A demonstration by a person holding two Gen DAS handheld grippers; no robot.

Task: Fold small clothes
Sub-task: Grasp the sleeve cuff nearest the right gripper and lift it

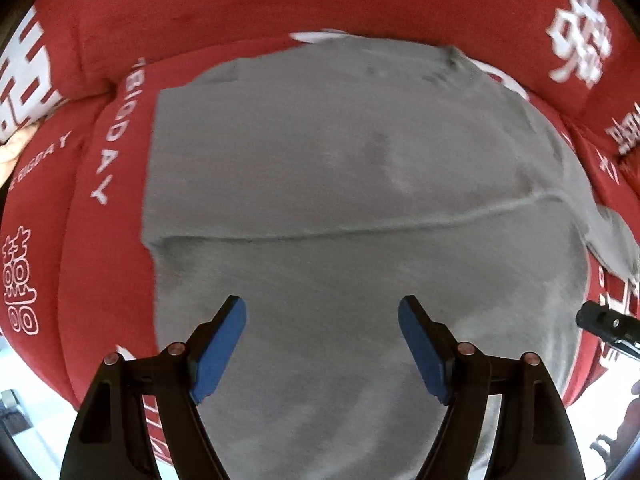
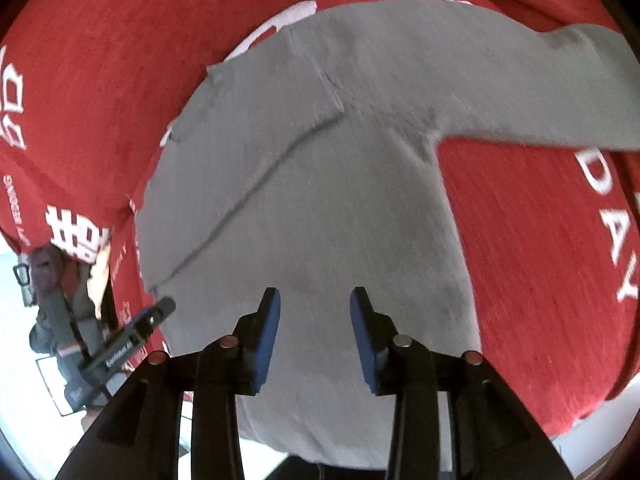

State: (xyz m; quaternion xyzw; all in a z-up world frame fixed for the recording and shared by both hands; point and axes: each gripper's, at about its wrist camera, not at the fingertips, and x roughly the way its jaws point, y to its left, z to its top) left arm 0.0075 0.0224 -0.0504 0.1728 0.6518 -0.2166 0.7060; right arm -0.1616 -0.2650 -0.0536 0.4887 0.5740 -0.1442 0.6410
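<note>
Grey garment [image 1: 352, 200] lies spread over a red cover w/ white lettering [image 1: 280, 0], filling the centre of the left wrist view. A fold edge runs across it from centre-left to the right side of the frame, w/ a flap of cloth hanging off at the right edge. In the right wrist view the same garment takes the centre, one sleeve [image 2: 560, 92] stretching to the upper right over the red cover; a dark crease runs diagonally from centre to lower left.

Left hand-held gripper [image 1: 322, 320] at bottom centre of its frame: blue pads [image 1: 218, 356] set wide apart, nothing between them, grey cloth below.

Right hand-held gripper [image 2: 315, 312] at bottom centre of its frame: jaws parted about halfway, nothing pinched, over the garment's lower part.

The left gripper's black body also shows in the lower left of the right wrist view, beside a person's sleeve [image 2: 60, 312].
</note>
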